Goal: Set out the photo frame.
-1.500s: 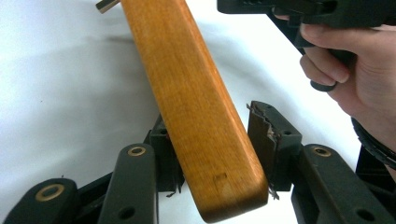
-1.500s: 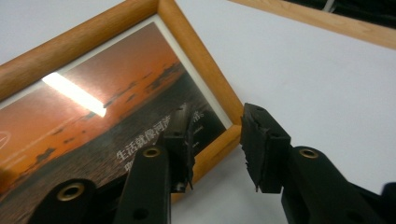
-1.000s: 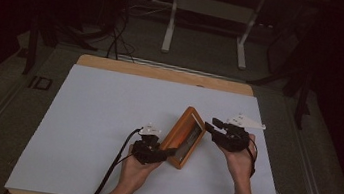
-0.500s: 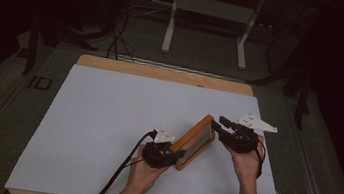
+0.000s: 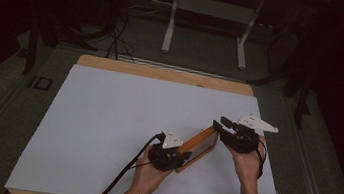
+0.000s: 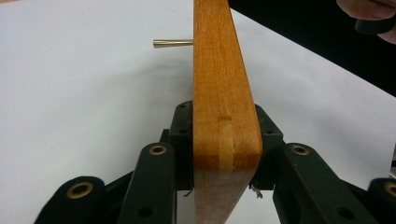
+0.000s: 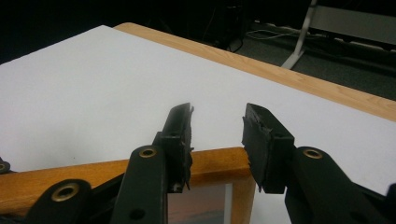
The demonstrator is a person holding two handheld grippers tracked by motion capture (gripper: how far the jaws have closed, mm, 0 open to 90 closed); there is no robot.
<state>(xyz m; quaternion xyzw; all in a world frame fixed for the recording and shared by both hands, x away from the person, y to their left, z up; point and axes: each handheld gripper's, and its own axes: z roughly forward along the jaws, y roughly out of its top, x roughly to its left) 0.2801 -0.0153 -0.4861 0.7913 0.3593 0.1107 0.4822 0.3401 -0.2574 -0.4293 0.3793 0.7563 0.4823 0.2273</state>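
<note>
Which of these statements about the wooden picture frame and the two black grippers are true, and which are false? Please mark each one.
1. The left gripper is shut on the edge of the orange-brown wooden picture frame. True.
2. The frame lies flat on the white table cover. False: it is lifted and tilted, held up on its edge.
3. The right gripper has its jaws apart at the frame's other end. True: a clear gap stands between the pads, and the frame's corner lies behind them.
4. A thin brass-coloured rod sticks out from one side of the frame. True.
5. The frame is made of blue plastic. False: it is orange-brown wood.
</note>
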